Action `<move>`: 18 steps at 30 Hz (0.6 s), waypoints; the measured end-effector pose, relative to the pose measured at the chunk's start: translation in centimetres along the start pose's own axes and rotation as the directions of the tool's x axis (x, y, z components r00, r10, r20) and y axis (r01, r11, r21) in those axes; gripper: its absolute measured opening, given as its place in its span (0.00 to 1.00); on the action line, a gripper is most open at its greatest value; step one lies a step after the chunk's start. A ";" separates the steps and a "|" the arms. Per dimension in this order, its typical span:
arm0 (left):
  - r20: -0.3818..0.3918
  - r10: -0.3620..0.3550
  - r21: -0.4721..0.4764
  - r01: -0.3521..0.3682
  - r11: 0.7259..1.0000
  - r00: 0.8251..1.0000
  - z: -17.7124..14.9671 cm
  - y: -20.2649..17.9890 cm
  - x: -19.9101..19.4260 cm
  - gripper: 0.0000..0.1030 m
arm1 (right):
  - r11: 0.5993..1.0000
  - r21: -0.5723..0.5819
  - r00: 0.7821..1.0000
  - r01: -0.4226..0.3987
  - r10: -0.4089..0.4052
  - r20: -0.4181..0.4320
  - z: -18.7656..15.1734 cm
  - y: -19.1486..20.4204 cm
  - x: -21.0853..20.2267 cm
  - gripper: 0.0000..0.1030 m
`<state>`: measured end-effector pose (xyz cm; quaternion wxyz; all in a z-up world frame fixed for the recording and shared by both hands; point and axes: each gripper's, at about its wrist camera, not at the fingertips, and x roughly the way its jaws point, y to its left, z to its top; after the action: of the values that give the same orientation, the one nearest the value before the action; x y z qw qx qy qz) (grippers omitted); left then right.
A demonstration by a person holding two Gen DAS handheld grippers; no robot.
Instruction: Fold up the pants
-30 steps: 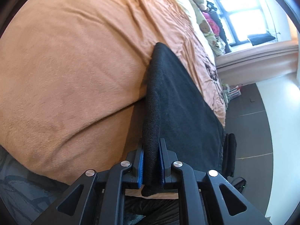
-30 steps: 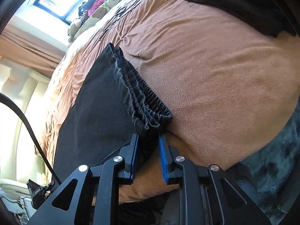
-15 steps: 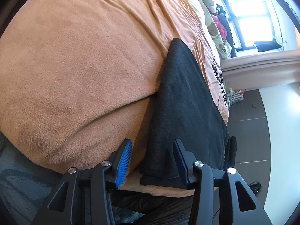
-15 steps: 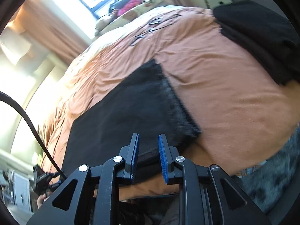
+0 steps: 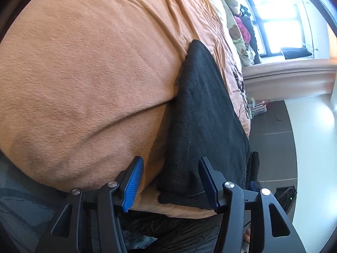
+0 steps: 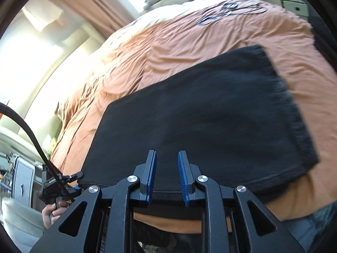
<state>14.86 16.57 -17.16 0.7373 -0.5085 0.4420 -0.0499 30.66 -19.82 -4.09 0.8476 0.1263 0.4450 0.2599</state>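
A: In the left wrist view, the left gripper [image 5: 170,184] sits at the bottom centre, spread. Its jaws have just been opening; the hem corner of the black pants [image 5: 202,113] lies between them, unpinched, on the orange blanket [image 5: 84,73].

B: So that corner's released. I'd back the tool straight out so a finger doesn't drag the fold open.

A: In the right wrist view, the right gripper [image 6: 167,176] is bottom centre, jaws a narrow gap apart, nothing in them. The pants [image 6: 210,116] fill the middle of the frame as a flat rectangle, near the blanket's [image 6: 189,40] lower edge.

B: Then the next grab should take all layers at one edge, evenly.

A: Count: one pair of pants, one blanket, two grippers. The left one [image 6: 61,184] shows at lower left.
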 end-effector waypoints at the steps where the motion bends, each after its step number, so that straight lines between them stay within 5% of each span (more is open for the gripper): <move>1: 0.000 -0.010 -0.005 0.010 1.000 1.000 0.0 -0.1 0.2 0.55 | 1.000 -0.004 1.000 -0.003 0.003 -0.011 0.1 0.3 0.8 0.18; 8: -0.020 -0.030 0.010 0.030 1.000 0.999 -0.3 -0.7 1.3 0.46 | 0.999 -0.034 0.996 -0.010 0.007 -0.087 0.8 2.4 5.7 0.18; 13: -0.023 -0.025 0.020 0.026 0.999 0.999 -0.4 -0.7 0.9 0.19 | 0.996 -0.082 0.992 0.032 -0.042 -0.119 0.4 3.6 7.9 0.18; 18: -0.006 -0.042 0.058 0.042 0.997 0.999 -0.5 -2.0 -0.4 0.17 | 0.991 -0.125 0.983 0.051 -0.072 -0.167 -1.1 4.3 9.2 0.13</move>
<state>14.98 15.47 -15.40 0.7496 -0.4958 0.4312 -0.0796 32.65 -11.19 -9.18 0.8200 0.0386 0.5033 0.2699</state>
